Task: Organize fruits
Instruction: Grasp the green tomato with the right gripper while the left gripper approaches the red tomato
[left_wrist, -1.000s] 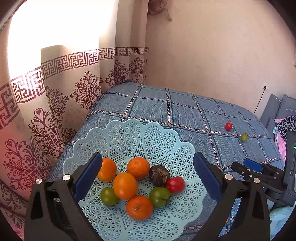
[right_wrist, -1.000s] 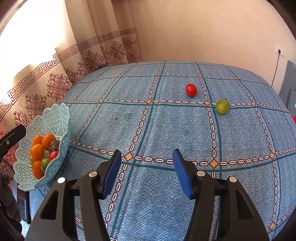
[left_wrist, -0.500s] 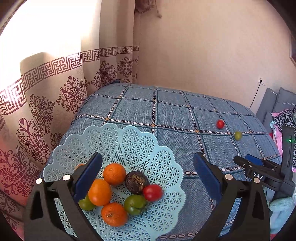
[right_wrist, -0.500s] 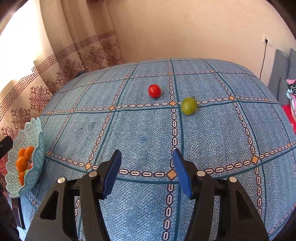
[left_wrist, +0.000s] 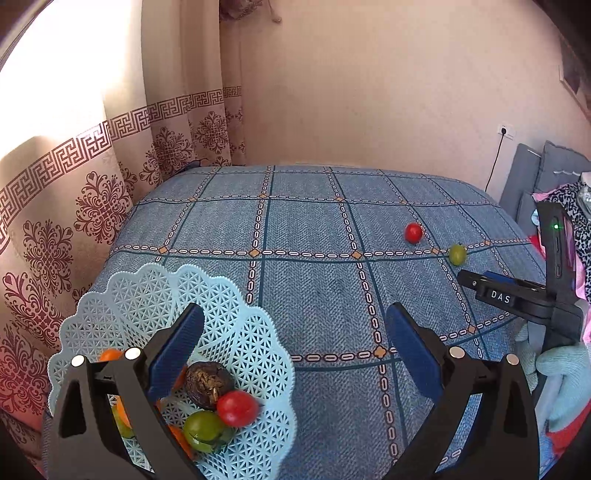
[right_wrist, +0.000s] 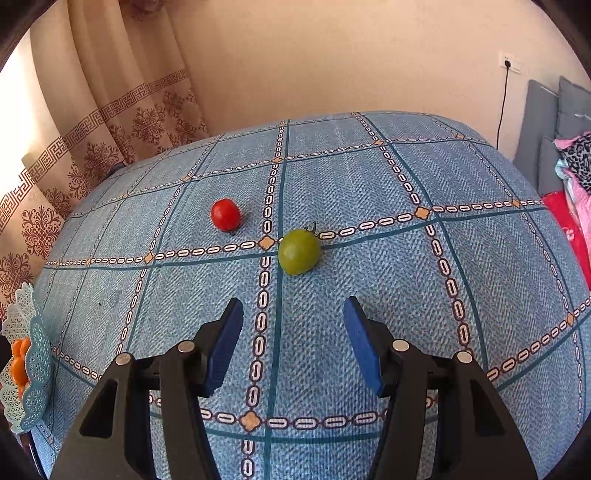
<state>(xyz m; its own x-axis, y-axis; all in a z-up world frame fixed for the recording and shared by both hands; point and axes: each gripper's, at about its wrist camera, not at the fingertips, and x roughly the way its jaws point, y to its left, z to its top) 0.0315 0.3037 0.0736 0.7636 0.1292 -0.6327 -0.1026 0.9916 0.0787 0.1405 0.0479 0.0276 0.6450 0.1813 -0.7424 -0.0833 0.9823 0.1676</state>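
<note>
Between right claw (right_wrist: 293, 341) fingers, spread wide and empty: bedspread only. Green tomato (right_wrist: 299, 251) just ahead, red tomato (right_wrist: 225, 214) beside it, mid-bed. Left claw (left_wrist: 295, 345) released, over basket (left_wrist: 258, 332) at bed's left edge.

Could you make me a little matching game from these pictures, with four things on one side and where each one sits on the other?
Things:
1. dark wrinkled fruit
2. loose green tomato
3. loose red tomato
4. right hand-held gripper

Places:
A. alone inside a blue square of the cloth
B. open, hovering just short of the green tomato
C. in the lattice basket
D. on a patterned stripe of the cloth

Pairs: 1-C, 2-D, 3-A, 4-B
</note>
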